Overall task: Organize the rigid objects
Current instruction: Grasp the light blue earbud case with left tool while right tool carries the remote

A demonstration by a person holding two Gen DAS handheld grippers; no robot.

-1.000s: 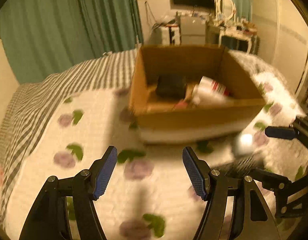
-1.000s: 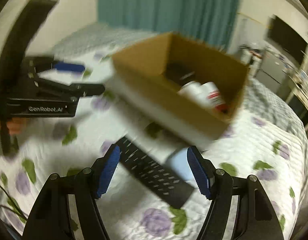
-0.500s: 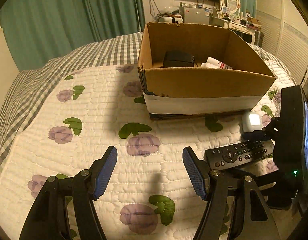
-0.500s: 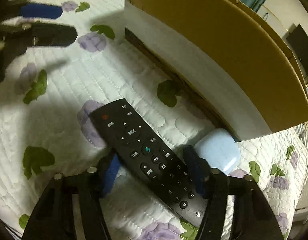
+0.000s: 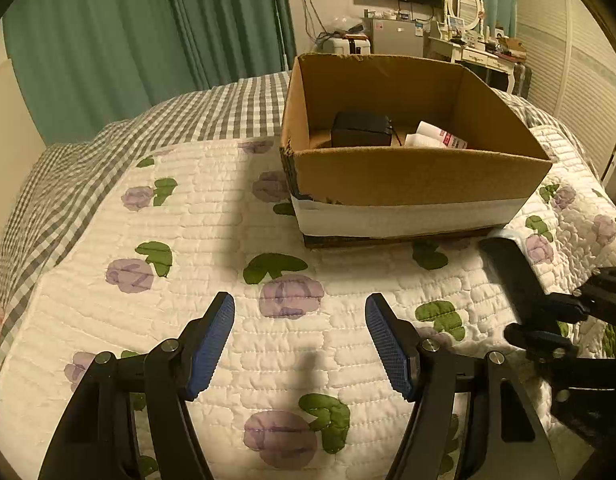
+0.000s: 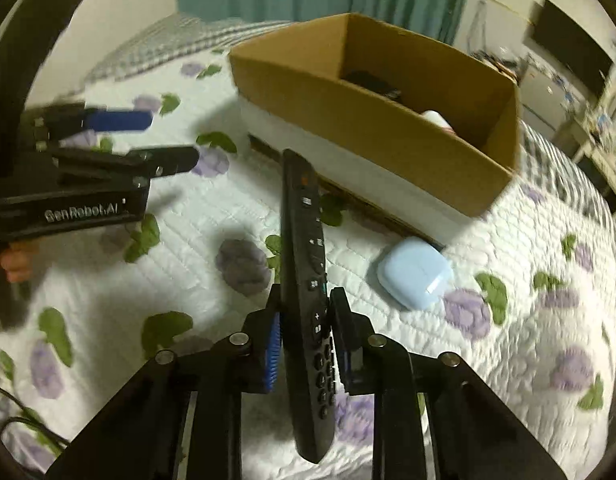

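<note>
Box: open cardboard, on quilt; holds a black block and a white bottle.
Remote: outside box, lifted off quilt, pinched in right gripper.
Left gripper: spread, nothing between pads.
Blue case: on quilt just beside box.
</note>
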